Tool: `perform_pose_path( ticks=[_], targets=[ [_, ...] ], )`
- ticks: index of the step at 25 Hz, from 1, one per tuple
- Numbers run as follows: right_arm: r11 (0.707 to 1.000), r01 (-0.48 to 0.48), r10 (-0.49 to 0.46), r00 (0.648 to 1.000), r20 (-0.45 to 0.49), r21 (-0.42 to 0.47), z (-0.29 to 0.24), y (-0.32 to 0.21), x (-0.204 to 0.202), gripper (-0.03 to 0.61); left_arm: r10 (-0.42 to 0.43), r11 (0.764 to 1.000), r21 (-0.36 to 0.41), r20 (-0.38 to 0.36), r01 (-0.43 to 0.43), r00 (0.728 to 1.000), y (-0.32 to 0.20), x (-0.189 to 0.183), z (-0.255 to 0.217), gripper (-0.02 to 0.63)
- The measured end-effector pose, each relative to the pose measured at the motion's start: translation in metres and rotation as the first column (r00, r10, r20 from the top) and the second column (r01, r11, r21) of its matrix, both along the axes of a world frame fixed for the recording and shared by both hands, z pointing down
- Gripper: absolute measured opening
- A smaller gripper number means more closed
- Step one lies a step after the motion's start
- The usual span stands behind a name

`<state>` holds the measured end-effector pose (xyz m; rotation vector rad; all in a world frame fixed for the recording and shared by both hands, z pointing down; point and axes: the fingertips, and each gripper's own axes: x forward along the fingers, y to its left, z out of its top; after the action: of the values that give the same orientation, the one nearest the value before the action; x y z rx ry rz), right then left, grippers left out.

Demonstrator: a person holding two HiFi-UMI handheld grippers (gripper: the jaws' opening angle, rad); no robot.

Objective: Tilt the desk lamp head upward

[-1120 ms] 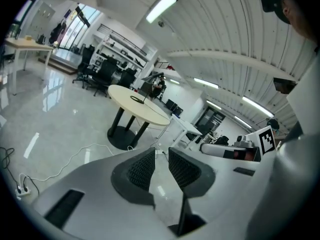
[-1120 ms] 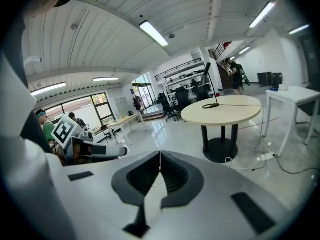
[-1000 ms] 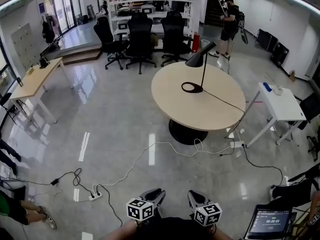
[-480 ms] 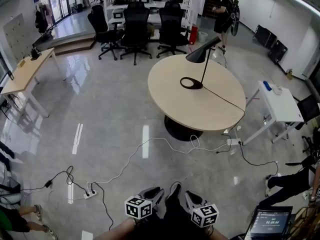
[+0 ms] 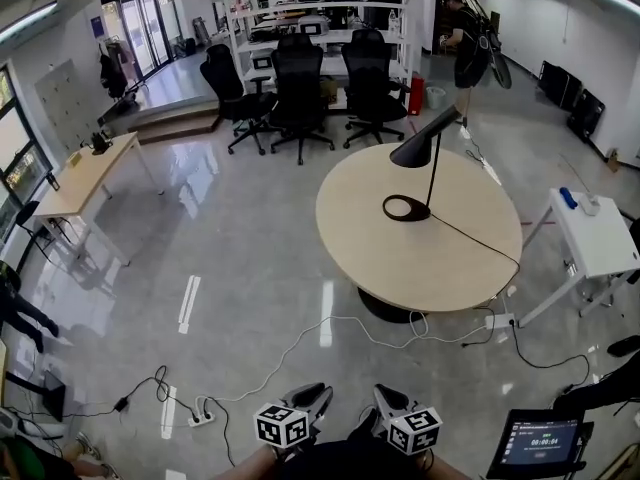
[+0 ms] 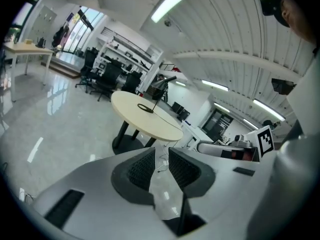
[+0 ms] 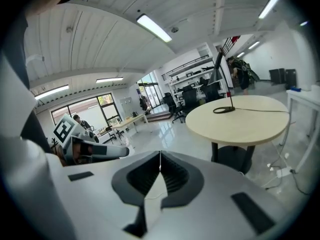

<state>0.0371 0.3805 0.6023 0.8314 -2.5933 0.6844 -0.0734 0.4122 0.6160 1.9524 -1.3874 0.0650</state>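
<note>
**Item 1 – desk lamp**: black, thin upright stem. Ring base lies flat on the round tabletop, toward its far side. Lamp head is a black cone set on a slant, wide mouth low at left, narrow end high at right. Black cord runs from the base across the tabletop to its right edge, then down to a white power strip on the floor.

**Item 2 – L hand-held gripper**: bottom centre of head view, well apart from the lamp. Jaws drawn in to a slim slit w/ nothing between them; only floor shows through the gap. Marker cube on top.

**Item 3 – R hand-held gripper**: just beside the L one. Pads meet at the tips and hold nothing. Both grippers point toward the tabletop; the lamp shows small & far off in both gripper views.

**Item 4 – surroundings:**
- Glossy grey floor.
- White cable looping across the floor toward a 2nd power strip.
- Three black office chairs behind the tabletop.
- White shelving at the rear.
- Long wooden desk at left.
- White side table at right, w/ a blue obj. on it.
- Red extinguisher.
- Tablet w/ lit screen, bottom right.
- Person standing at the rear.
</note>
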Motion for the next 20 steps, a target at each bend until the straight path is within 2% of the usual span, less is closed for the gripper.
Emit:
perform_pose_path(
  ticks=[6, 11, 14, 20],
  targets=[
    [1.0, -0.001, 0.001, 1.0, 0.025, -0.016, -0.004, -0.055, 0.013, 0.005, -0.014, 1.0, -0.001, 0.014, 0.014, 1.0, -0.05, 0.011, -0.009, 0.089],
    [0.998, -0.052, 0.054, 0.997, 0.046, -0.044, 0.0, -0.091, 0.034, 0.005, -0.011, 1.0, 0.007, 0.028, 0.01, 1.0, -0.08, 0.022, -0.013, 0.089],
    [0.996, -0.065, 0.068, 0.997, 0.049, -0.062, 0.002, -0.105, 0.041, 0.005, 0.005, 1.0, 0.003, 0.028, -0.005, 1.0, -0.093, 0.031, -0.014, 0.089],
    [0.991, -0.092, 0.096, 0.995, 0.035, -0.094, 0.014, -0.119, 0.044, 0.005, 0.016, 1.0, -0.019, 0.021, -0.016, 1.0, -0.112, 0.027, -0.006, 0.089]
  ],
)
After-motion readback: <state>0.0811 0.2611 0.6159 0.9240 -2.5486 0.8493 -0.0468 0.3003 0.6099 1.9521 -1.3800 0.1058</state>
